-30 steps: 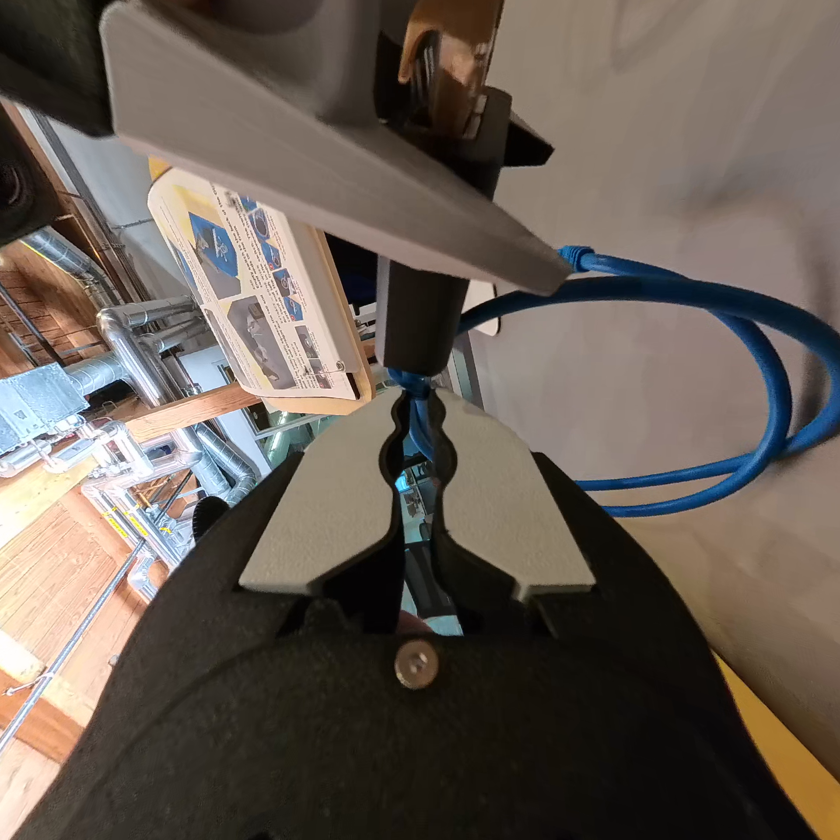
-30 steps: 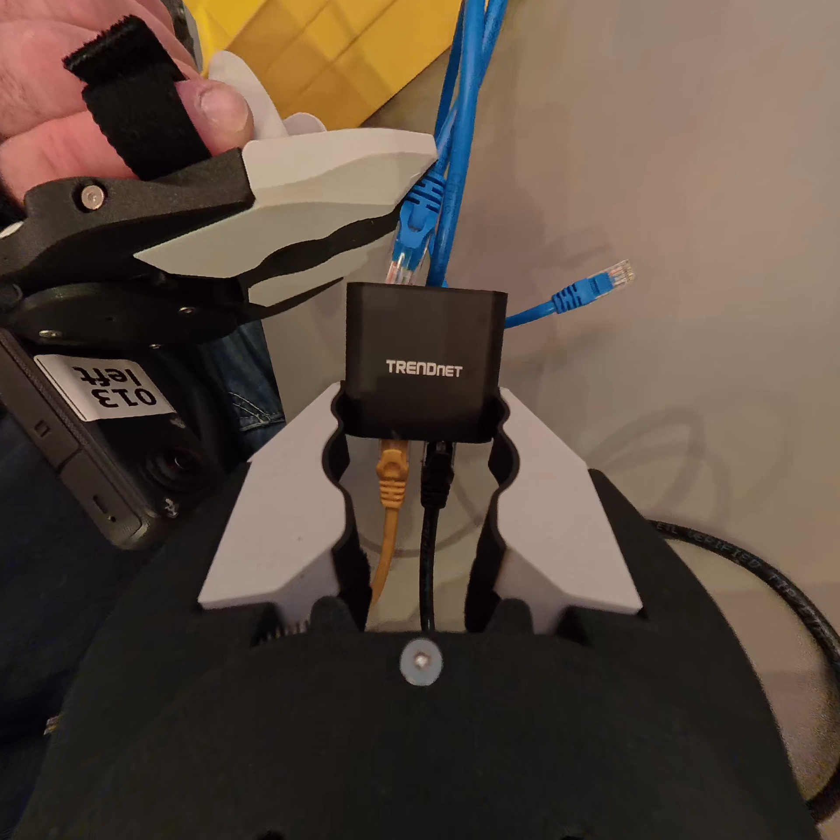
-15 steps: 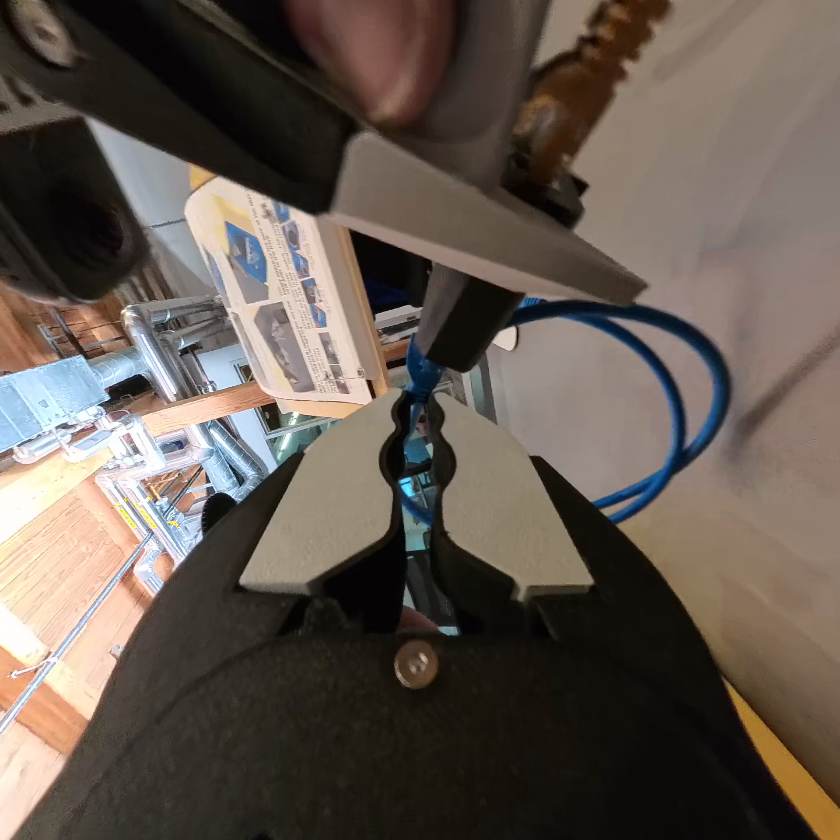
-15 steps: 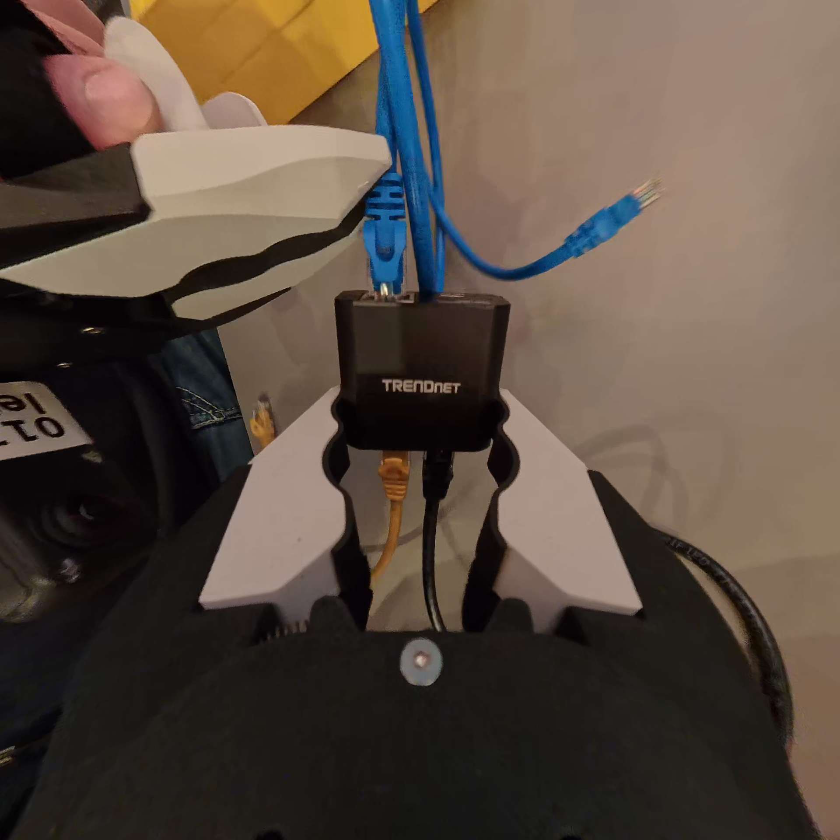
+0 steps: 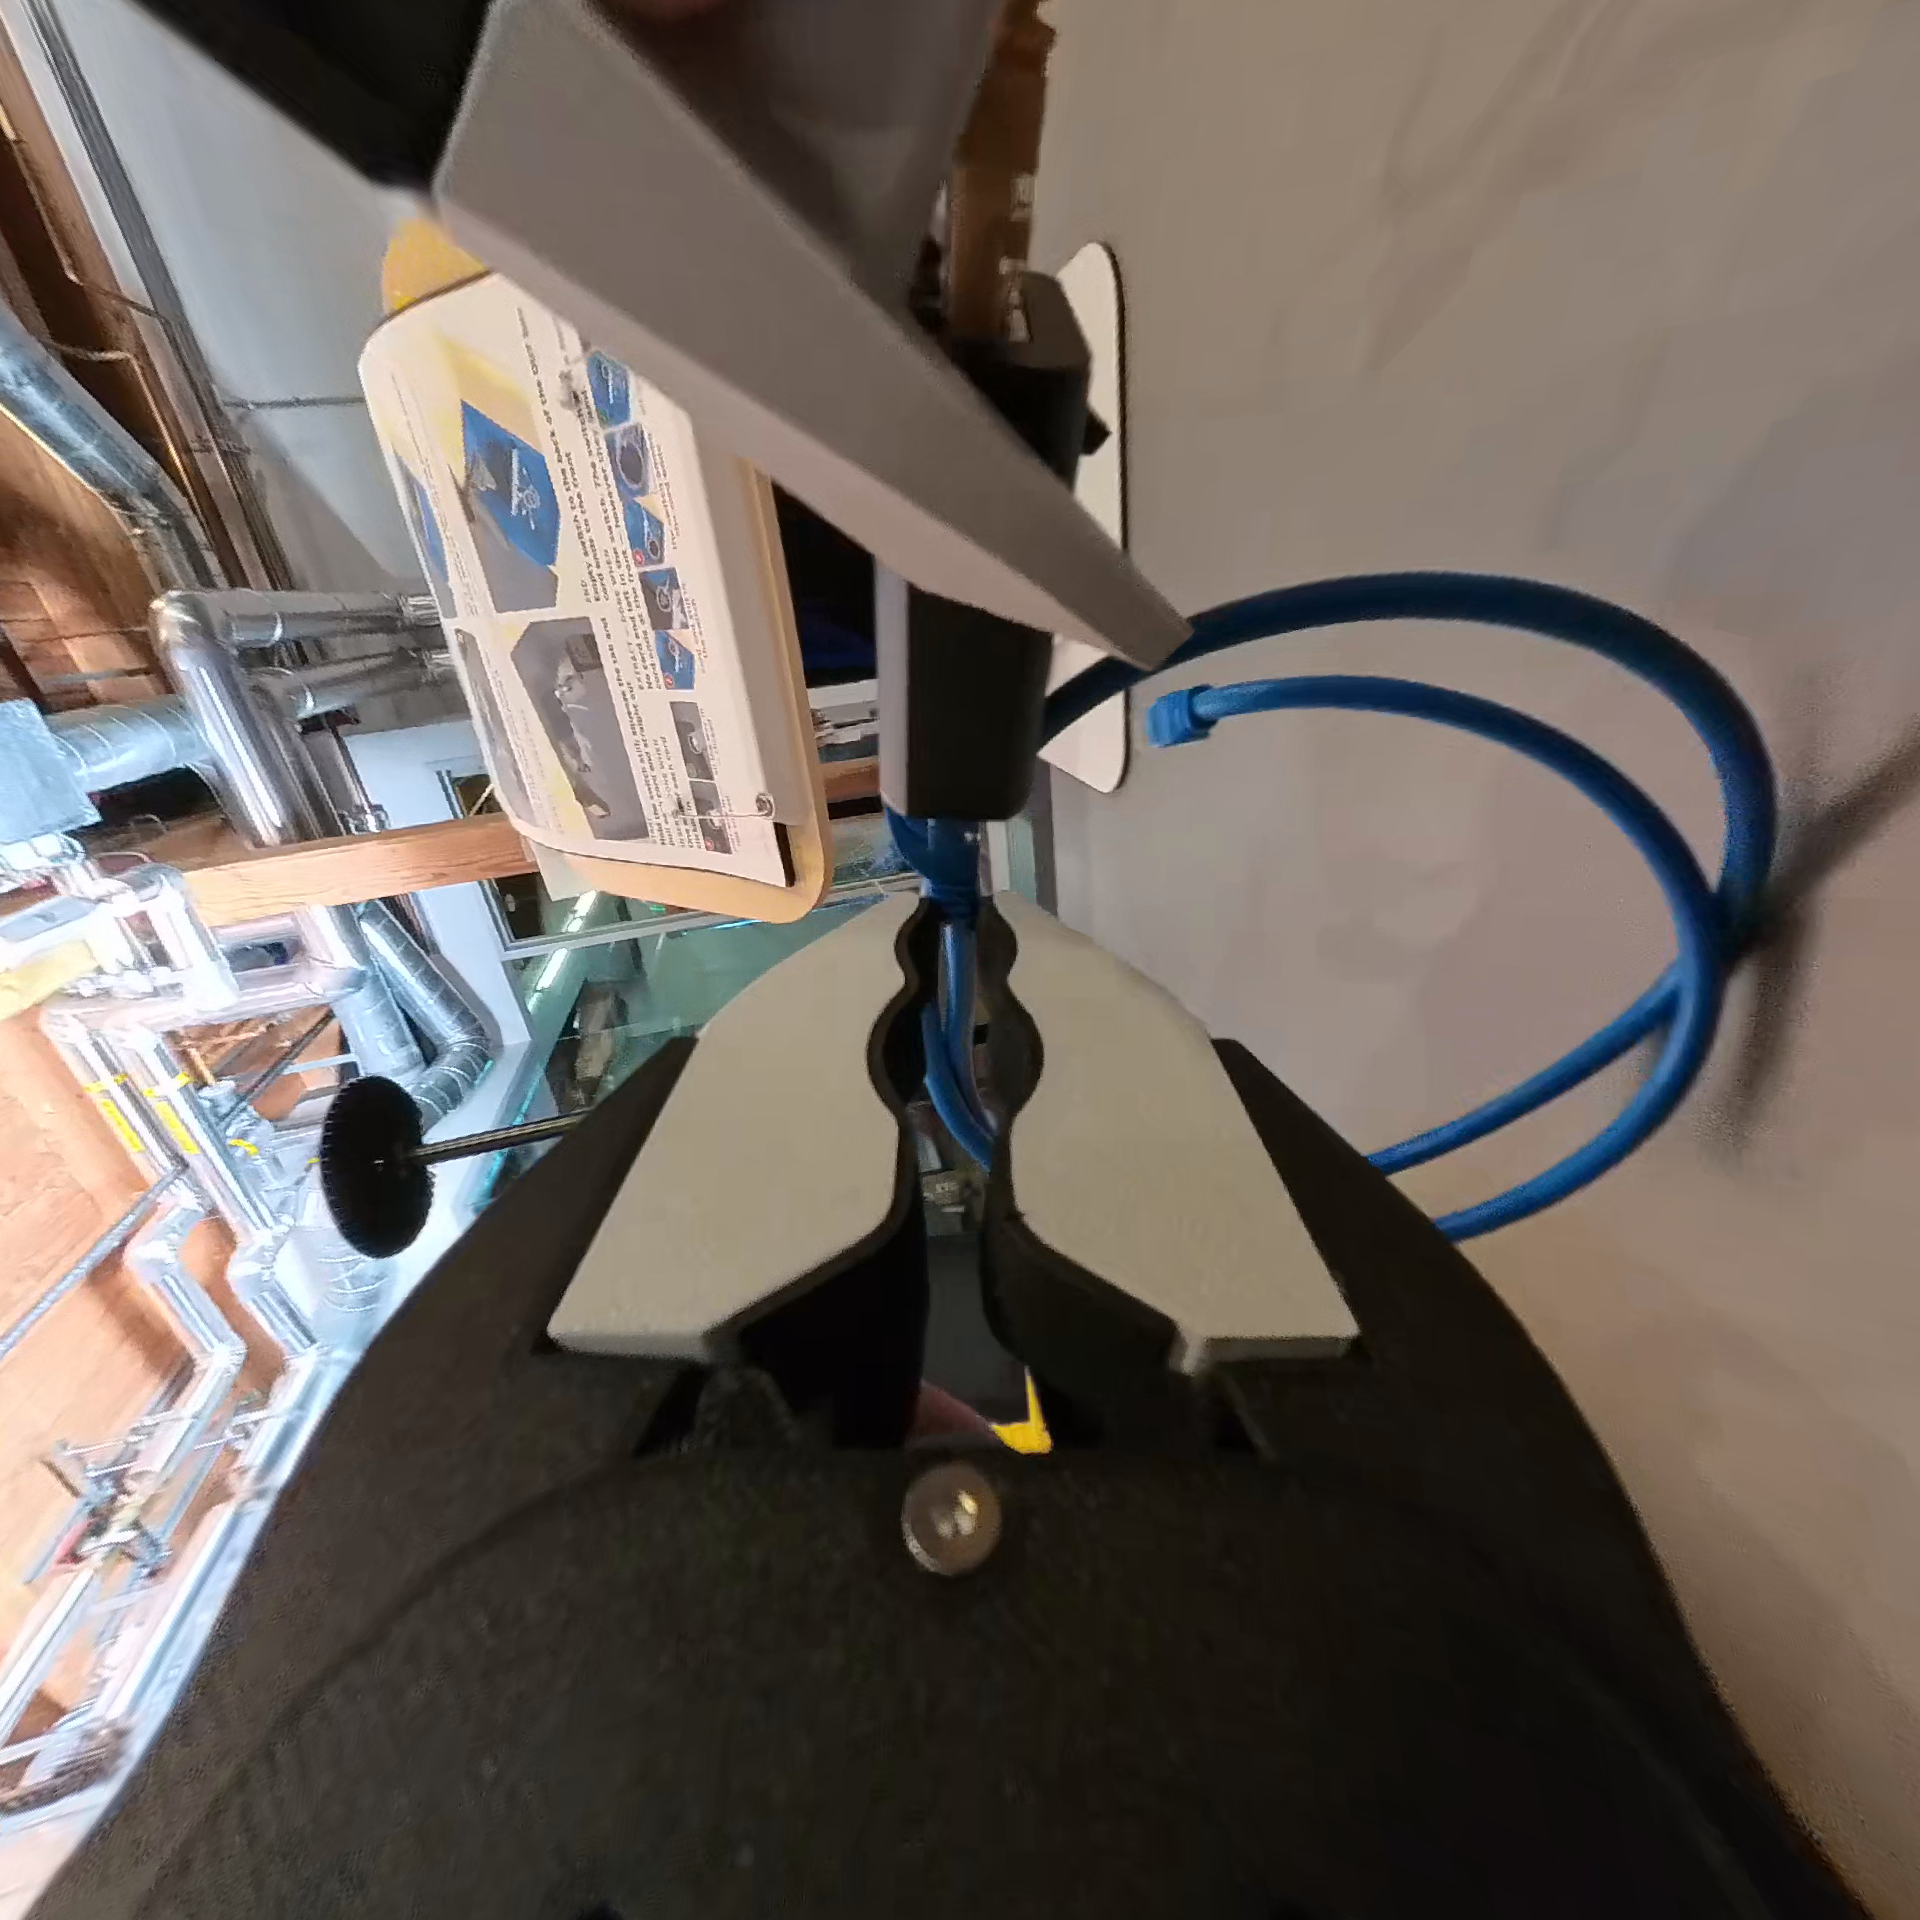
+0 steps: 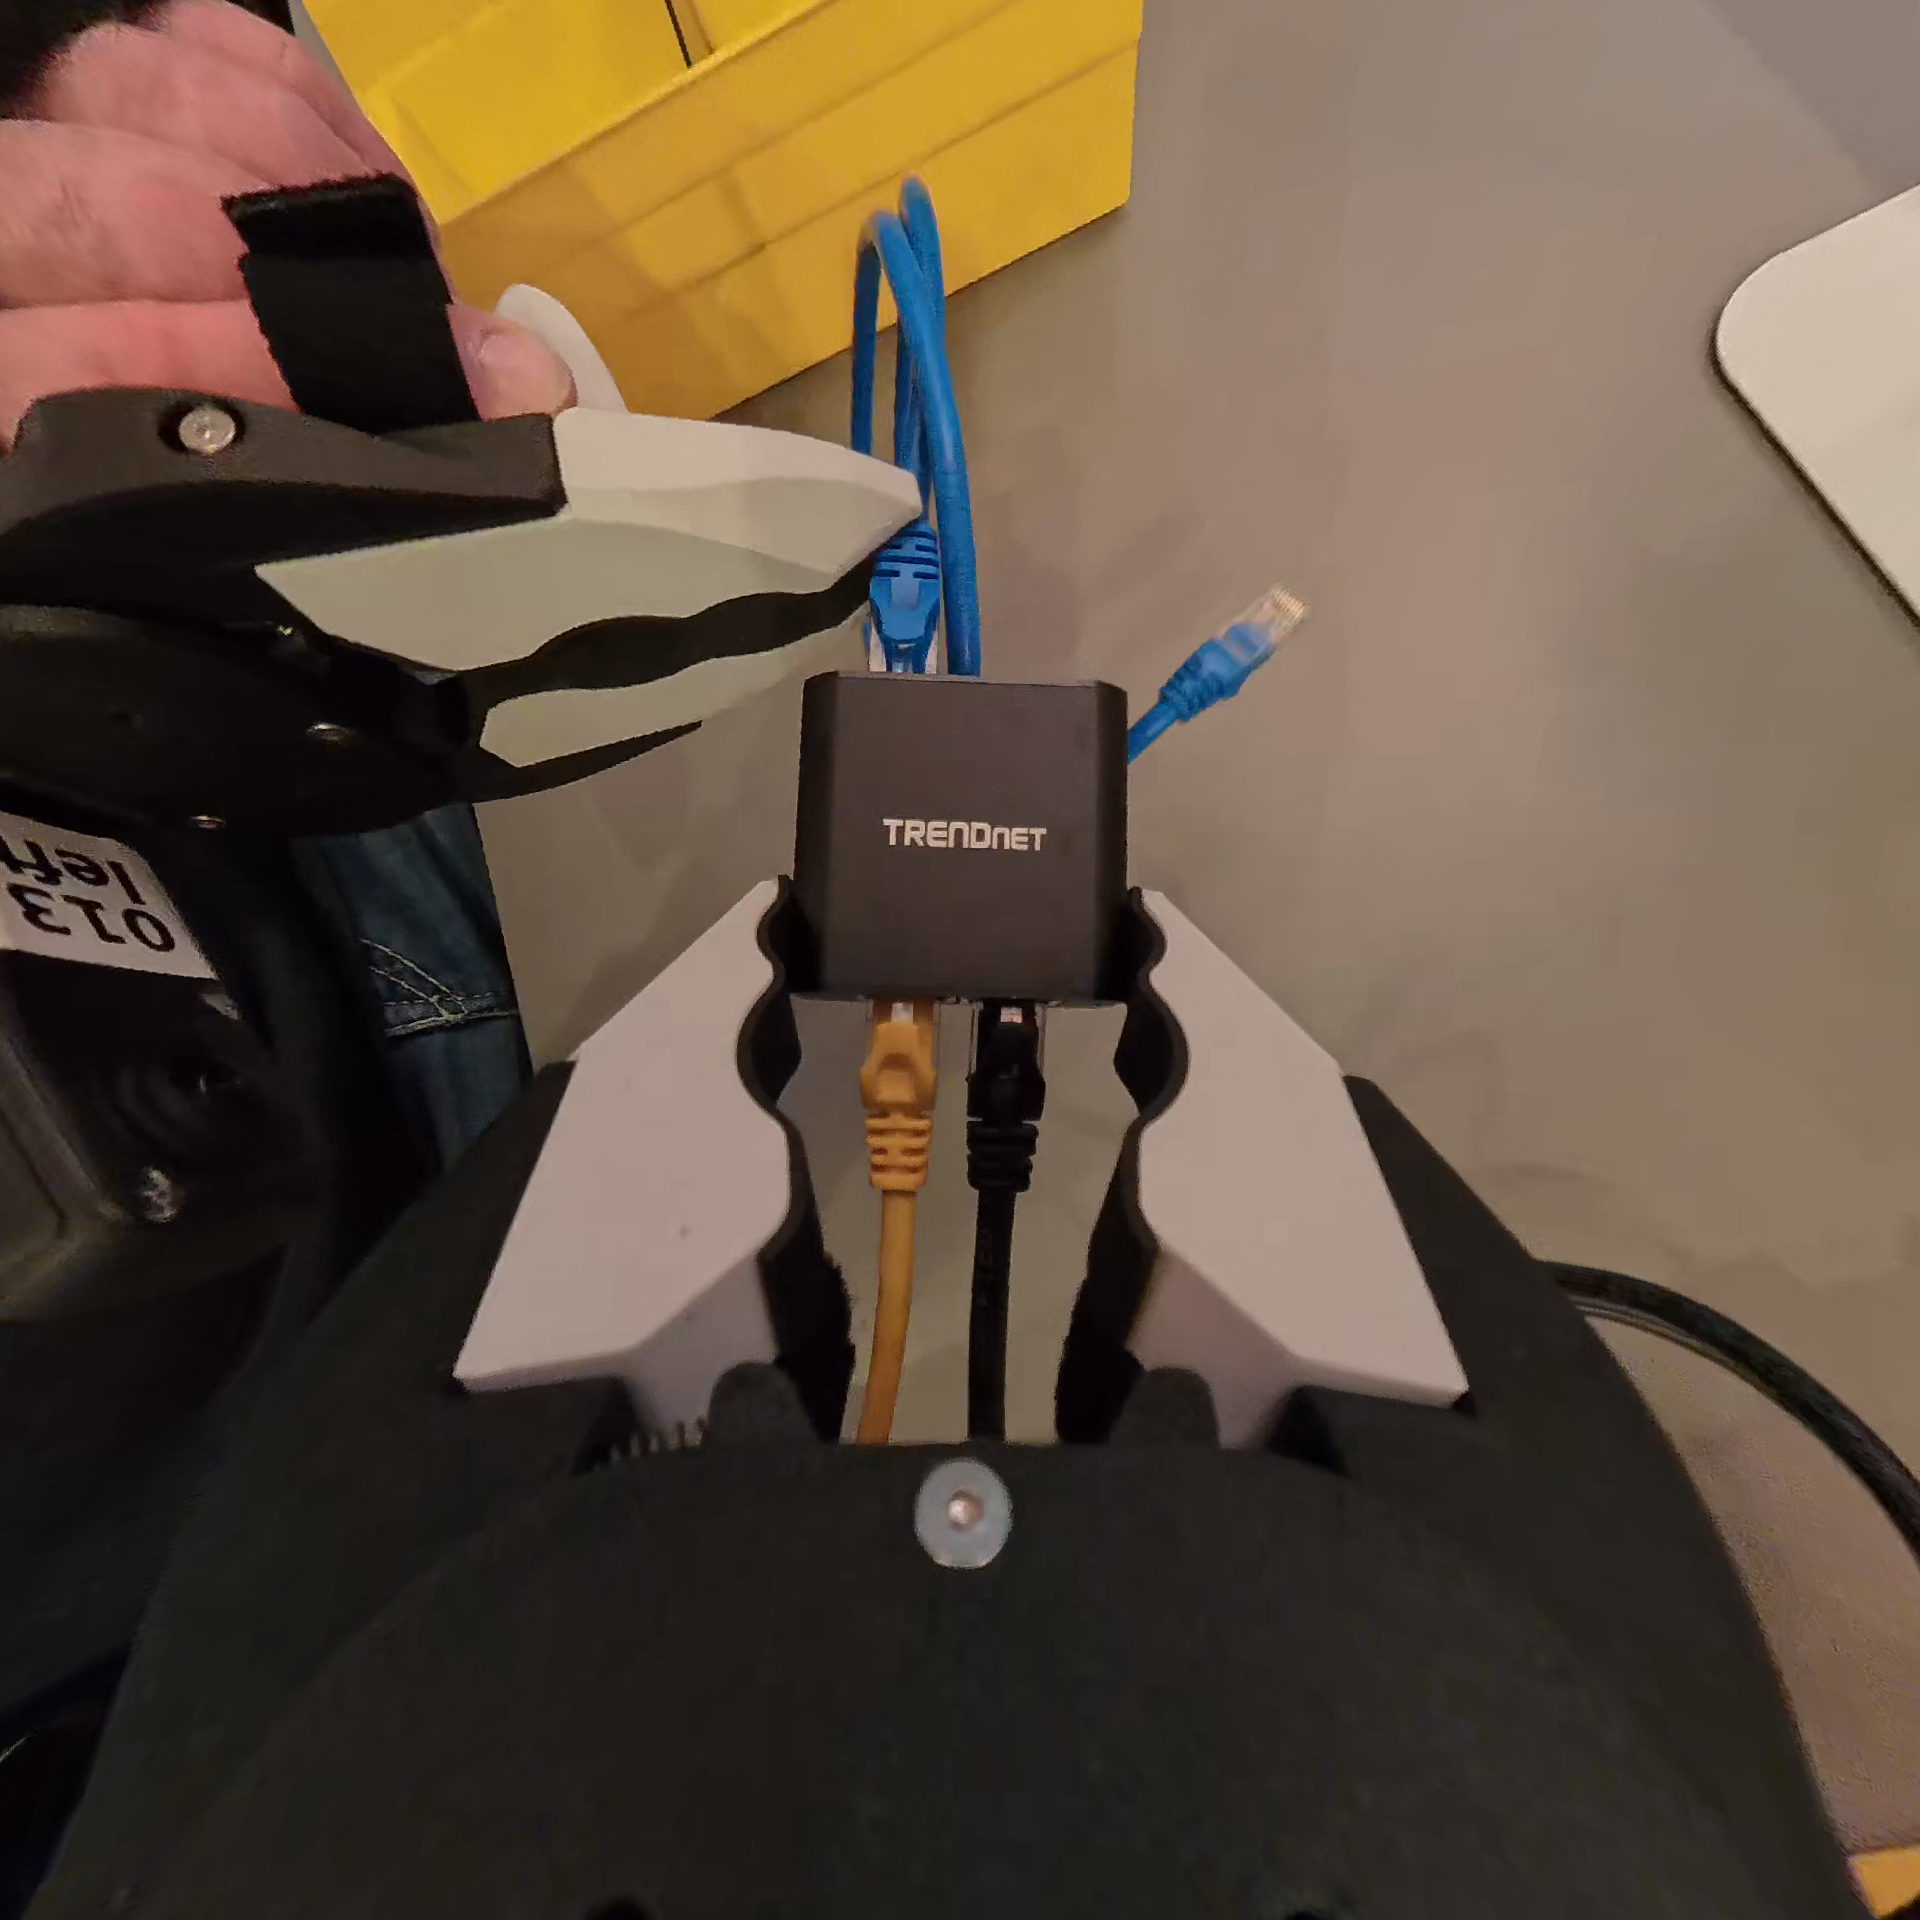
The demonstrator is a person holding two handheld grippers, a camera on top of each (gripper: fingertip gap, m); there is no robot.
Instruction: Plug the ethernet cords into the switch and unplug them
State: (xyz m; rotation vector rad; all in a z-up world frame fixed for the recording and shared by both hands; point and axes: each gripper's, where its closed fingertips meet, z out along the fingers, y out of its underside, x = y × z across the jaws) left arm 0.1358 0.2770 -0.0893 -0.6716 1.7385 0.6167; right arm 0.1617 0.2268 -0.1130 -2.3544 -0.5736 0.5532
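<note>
At frame centre, the right gripper (image 6: 961, 935) clamps the black switch (image 6: 961, 831), its long axis running up-frame, orange plug (image 6: 896, 1101) and black plug (image 6: 1004, 1101) entering its near face. The left gripper (image 5: 951, 920), from the left, is closed on a blue ethernet cord (image 6: 902, 592) at the far ports. Bare grey table (image 6: 1455, 727) lies right; a yellow bin (image 6: 748, 156) sits above.

Warm, soft indoor light; heavy wide-angle distortion at edges, slight motion blur, faint shadows.

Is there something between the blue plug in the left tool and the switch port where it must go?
Nothing visible. The blue plug in the left tool sits right at the switch edge; the port itself is hidden.
</note>
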